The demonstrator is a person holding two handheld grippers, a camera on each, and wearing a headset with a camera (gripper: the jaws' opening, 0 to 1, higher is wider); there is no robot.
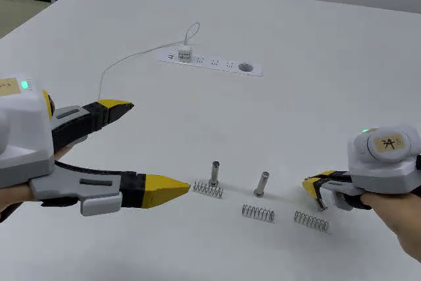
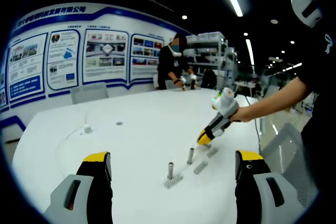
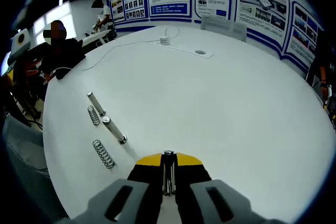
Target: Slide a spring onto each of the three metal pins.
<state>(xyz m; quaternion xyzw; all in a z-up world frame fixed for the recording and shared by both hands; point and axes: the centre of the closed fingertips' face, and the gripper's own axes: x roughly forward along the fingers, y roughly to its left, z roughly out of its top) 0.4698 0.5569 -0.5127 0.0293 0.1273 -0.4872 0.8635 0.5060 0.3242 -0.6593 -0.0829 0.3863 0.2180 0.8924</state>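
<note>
Basically nothing's threaded yet: three springs (image 1: pixel 257 213) lie loose beside two standing pins (image 1: pixel 214 172), right gripper (image 3: pixel 168 157) pinches the third pin (image 3: pixel 168 176), left gripper (image 1: pixel 158 146) gapes wide.

Pin (image 1: pixel 214 173) glossy smooth metal; spring (image 1: pixel 257 213) bright metal wire; table (image 1: pixel 296 116) smooth matt white; power strip (image 1: pixel 217 62) white plastic

We see only a thin strip of the 3rd pin (image 3: pixel 168 174) between the closed jaws of the right gripper (image 3: pixel 168 158), its lower end buried in the gripper's body. In the head view the left gripper (image 1: pixel 158 147) is cut off by the left edge, and the wall posters (image 2: pixel 107 51) are too small to read
</note>
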